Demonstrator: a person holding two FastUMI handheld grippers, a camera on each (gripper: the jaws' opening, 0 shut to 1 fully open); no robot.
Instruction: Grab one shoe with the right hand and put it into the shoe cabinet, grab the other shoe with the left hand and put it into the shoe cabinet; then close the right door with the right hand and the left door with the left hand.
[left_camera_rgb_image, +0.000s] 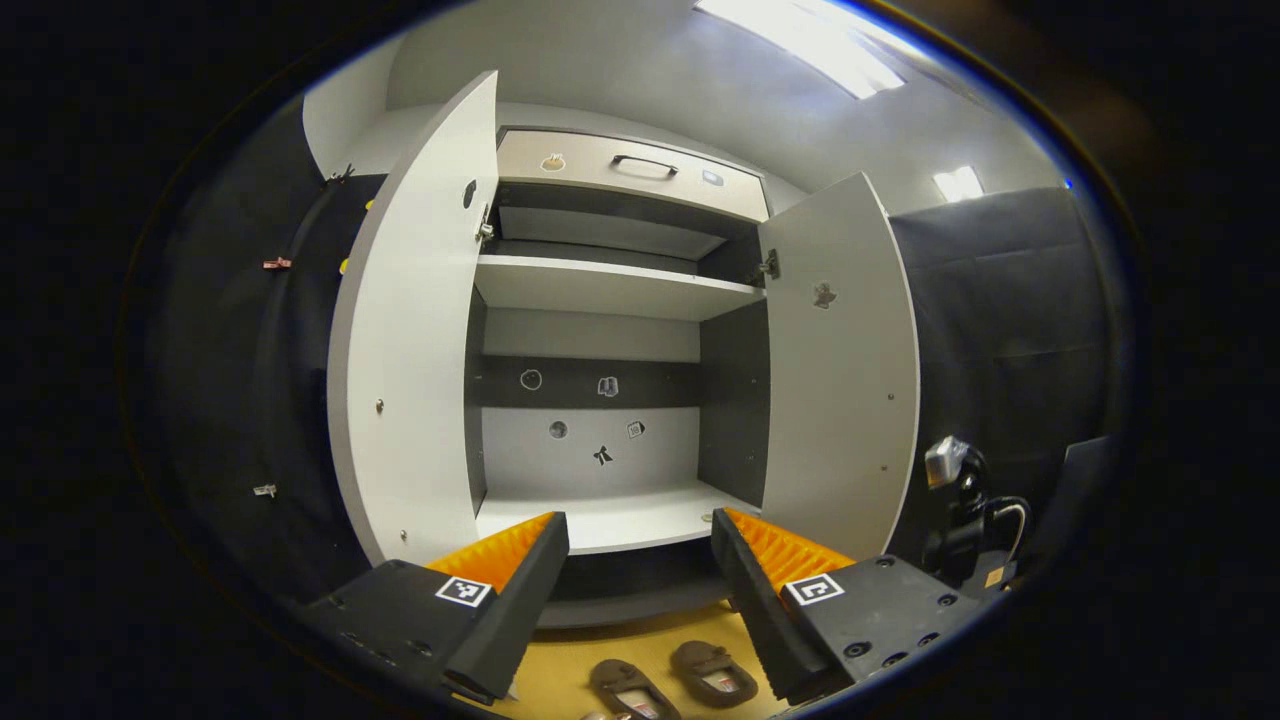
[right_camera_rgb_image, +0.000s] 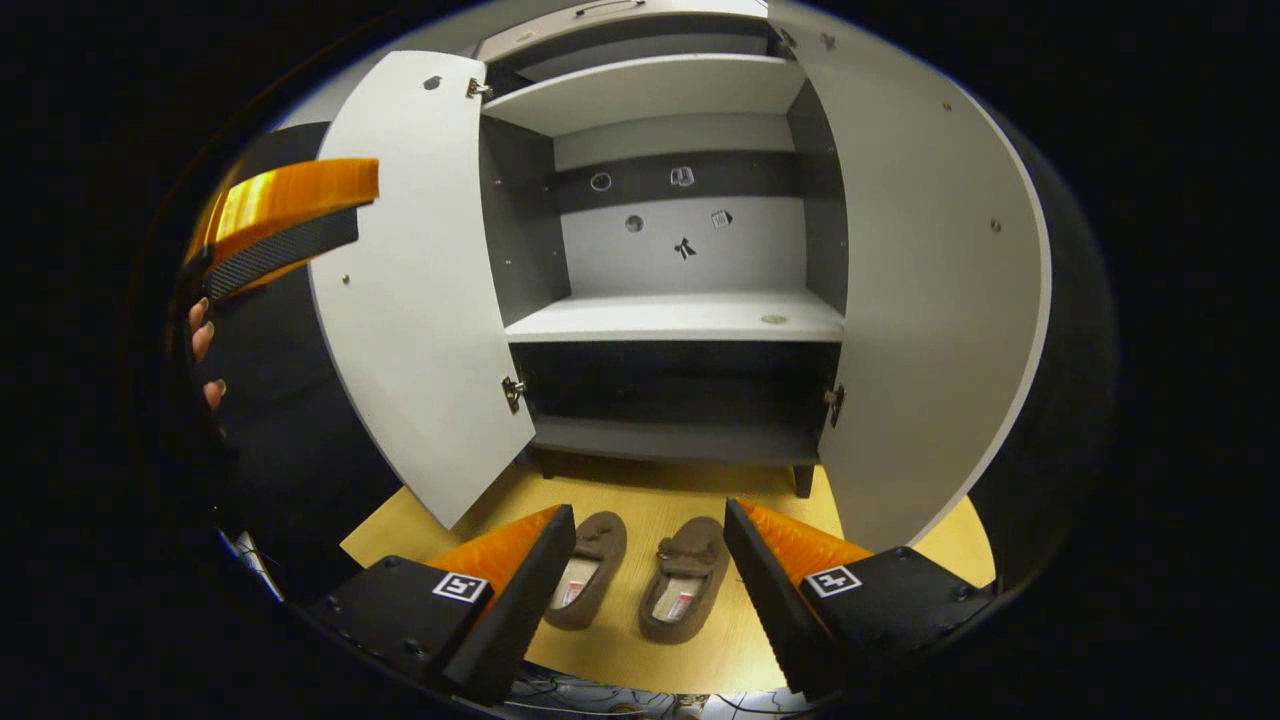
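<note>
Both shoes (left_camera_rgb_image: 670, 682) (toes cut off) lie before the cabinet (left_camera_rgb_image: 610, 290).

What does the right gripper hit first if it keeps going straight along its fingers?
Probably the shoes: the right gripper is open and points down at the pair on the wooden floor before the open cabinet. The right shoe sits nearest the line; depth is unclear.

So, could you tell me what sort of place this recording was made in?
Most likely a staged recording booth, not a real home: black cloth walls surround a lone shoe cabinet with both doors open, and a pair of shoes sits on a wooden board before it. Both grippers are open.
</note>
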